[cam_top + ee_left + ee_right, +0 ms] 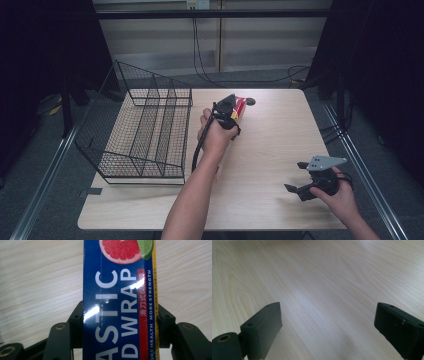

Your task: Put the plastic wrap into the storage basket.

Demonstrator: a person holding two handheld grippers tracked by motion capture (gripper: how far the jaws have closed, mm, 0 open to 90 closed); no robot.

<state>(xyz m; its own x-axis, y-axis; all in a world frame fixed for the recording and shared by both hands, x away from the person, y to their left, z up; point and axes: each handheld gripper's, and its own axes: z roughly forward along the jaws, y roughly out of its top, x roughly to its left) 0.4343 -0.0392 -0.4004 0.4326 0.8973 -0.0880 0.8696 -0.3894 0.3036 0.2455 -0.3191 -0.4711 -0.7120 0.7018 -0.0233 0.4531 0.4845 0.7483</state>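
plastic wrap box (117,302): blue carton clamped between the left gripper (231,114) fingers, over the far middle of the wooden surface (270,150) | wire basket (145,135): just left of that hand | right gripper (305,180): fingers spread apart, nothing between them, near the surface's right front

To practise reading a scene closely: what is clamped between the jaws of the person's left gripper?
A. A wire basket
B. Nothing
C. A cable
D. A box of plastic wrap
D: in the left gripper view the left gripper has its jaws pressed on both sides of the blue plastic wrap box.
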